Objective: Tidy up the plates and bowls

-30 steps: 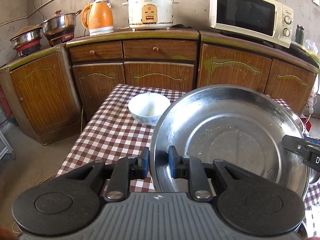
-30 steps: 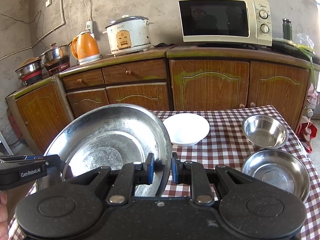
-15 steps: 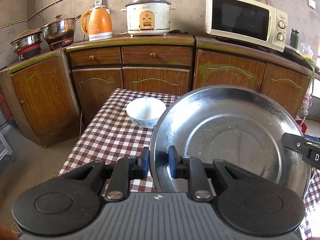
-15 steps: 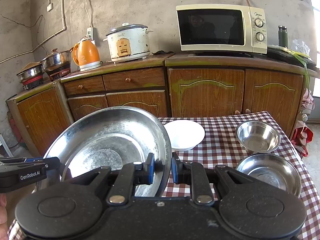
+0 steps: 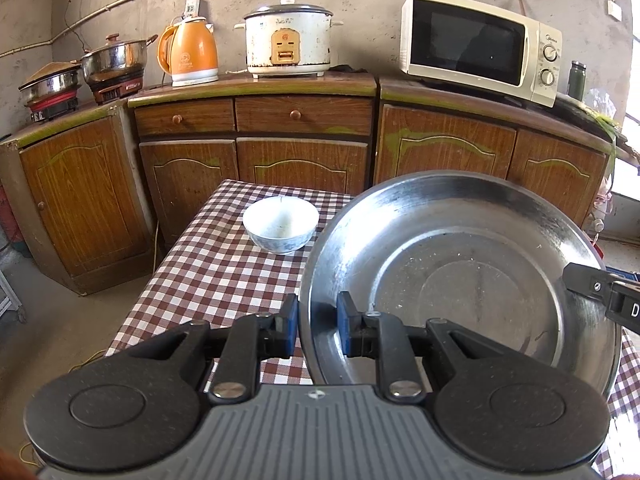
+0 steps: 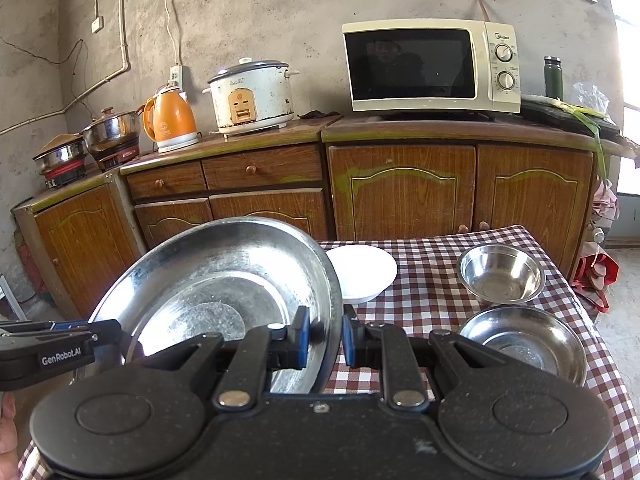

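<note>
A large steel basin (image 5: pixel 460 280) hangs tilted above the checked table (image 5: pixel 224 276). My left gripper (image 5: pixel 318 326) is shut on its left rim. My right gripper (image 6: pixel 326 338) is shut on the opposite rim of the same basin (image 6: pixel 216 280); each view shows the other gripper's tip at the far rim. A white bowl (image 5: pixel 281 229) sits on the table beyond the basin, and the right wrist view shows it too, white bowl (image 6: pixel 364 272). On the right side of the table rest a small steel bowl (image 6: pixel 502 274) and a wider steel bowl (image 6: pixel 524 342).
Wooden cabinets (image 6: pixel 404 192) line the wall behind the table, bearing a microwave (image 6: pixel 432 66), a rice cooker (image 6: pixel 250 96), an orange kettle (image 6: pixel 170 120) and pots (image 5: pixel 116 60). A red bag (image 6: pixel 596 276) hangs off the table's right side. Bare floor lies left of the table.
Both grippers have risen with the basin still gripped at both rims. The table, bowls and cabinets have slid lower and farther off in both views.
</note>
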{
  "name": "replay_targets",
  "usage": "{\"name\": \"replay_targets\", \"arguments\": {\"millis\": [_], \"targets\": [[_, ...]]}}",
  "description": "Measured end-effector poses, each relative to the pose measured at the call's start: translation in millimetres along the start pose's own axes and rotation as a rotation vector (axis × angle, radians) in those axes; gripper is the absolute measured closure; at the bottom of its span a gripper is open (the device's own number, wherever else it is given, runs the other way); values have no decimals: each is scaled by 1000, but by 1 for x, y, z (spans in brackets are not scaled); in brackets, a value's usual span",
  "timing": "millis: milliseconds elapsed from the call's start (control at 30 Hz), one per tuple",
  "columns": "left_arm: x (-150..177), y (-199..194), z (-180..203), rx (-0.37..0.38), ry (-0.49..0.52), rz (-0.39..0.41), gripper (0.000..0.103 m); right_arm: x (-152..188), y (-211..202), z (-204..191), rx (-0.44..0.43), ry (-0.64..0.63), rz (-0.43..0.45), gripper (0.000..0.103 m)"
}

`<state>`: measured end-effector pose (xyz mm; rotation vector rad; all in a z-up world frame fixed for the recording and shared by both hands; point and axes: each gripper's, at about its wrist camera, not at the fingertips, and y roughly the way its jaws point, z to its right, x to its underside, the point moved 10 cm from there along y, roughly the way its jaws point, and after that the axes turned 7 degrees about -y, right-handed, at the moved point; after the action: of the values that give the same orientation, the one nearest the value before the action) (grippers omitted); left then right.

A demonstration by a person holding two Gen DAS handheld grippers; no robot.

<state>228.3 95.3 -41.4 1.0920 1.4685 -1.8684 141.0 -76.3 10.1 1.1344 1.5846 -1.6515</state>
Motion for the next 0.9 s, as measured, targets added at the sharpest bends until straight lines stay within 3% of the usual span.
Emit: {"name": "replay_targets", "arguments": {"millis": [900], "targets": [[24,-14,16,43,3,-28,82,15,-29,18,28,8,7,81]]}}
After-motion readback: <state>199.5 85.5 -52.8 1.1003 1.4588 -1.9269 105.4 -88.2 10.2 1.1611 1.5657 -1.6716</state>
